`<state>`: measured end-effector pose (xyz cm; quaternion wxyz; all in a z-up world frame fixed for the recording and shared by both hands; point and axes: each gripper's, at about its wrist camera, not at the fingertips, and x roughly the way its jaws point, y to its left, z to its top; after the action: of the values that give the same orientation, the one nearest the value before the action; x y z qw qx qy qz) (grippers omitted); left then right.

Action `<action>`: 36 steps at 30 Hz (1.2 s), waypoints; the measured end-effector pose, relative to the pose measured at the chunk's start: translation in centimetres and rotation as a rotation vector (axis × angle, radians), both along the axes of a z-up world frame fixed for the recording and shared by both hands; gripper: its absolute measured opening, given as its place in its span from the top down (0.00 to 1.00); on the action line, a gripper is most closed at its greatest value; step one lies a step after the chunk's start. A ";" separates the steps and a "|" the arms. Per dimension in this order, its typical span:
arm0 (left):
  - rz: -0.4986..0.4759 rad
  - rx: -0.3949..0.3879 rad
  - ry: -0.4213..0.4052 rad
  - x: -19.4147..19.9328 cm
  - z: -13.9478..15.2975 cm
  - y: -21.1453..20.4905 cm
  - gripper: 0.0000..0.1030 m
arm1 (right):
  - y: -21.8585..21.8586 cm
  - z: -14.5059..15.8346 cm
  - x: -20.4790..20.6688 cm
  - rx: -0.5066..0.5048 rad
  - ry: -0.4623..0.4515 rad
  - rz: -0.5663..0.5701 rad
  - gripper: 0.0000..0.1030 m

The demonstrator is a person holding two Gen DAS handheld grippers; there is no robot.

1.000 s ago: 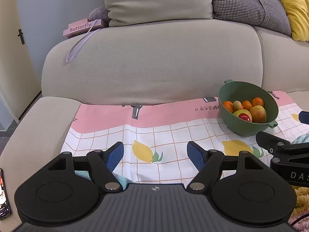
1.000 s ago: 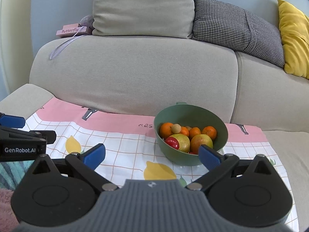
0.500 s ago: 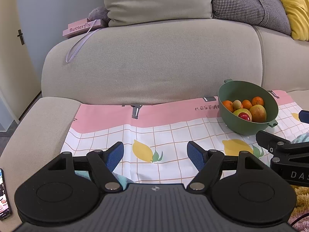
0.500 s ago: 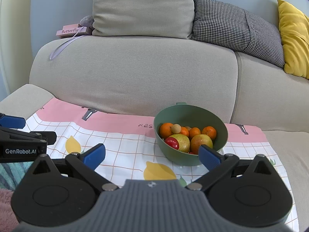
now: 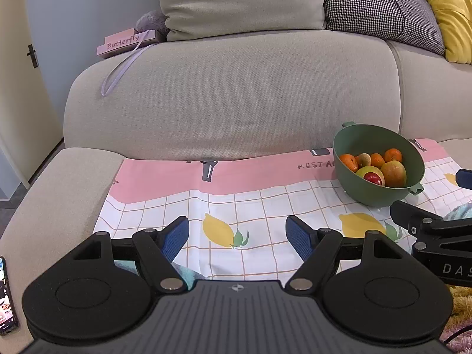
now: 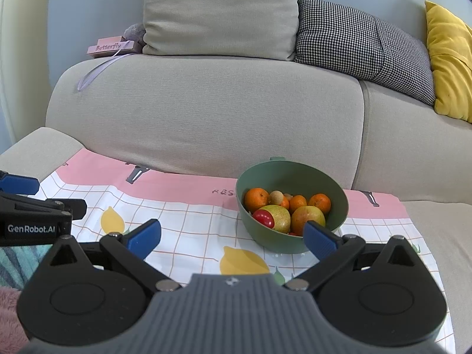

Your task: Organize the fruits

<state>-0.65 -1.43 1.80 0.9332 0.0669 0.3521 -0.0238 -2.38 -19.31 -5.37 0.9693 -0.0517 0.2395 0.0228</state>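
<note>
Seemingly, all fruits [image 6: 283,211] were gathered in the round green plastic bowl [image 6: 333,188] at 1 o'clock on the lemon-print cloth [image 6: 188,224]; none was seen loose. Both grippers, left gripper [image 5: 237,234] and right gripper [image 6: 231,236], were held empty, jaws apart.

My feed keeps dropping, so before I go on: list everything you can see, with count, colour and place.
bowl: one, green, on the cloth, right of centre.
fruit: a pile, exact count unclear, mostly orange, one red, two yellow-green, inside the bowl.
cloth: one, pink band and white grid with lemons, on the sofa seat.
sofa: one, beige.
cushions: three, beige, houndstooth, yellow, on the backrest.
pink box: one, lettered Butterfly, backrest's left end.
phone: one, left armrest.
left gripper: open, empty.
right gripper: open, empty.
</note>
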 end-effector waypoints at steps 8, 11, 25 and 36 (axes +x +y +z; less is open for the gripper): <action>0.001 0.000 0.000 0.0 0.0 0.0 0.15 | 0.0 0.0 0.0 -0.001 0.001 0.001 0.04; 0.001 0.000 0.001 0.0 0.0 0.0 0.15 | 0.0 0.0 0.0 -0.002 0.003 0.003 0.04; 0.004 0.003 -0.003 -0.1 0.2 0.1 0.15 | 0.0 0.0 0.0 -0.001 0.003 0.001 0.04; -0.002 0.005 -0.006 -0.4 0.4 0.0 0.15 | -0.1 -0.2 0.0 -0.005 0.004 0.009 0.04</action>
<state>-1.01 -1.40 2.24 0.9341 0.0697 0.3493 -0.0235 -2.40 -19.38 -5.59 0.9685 -0.0552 0.2412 0.0266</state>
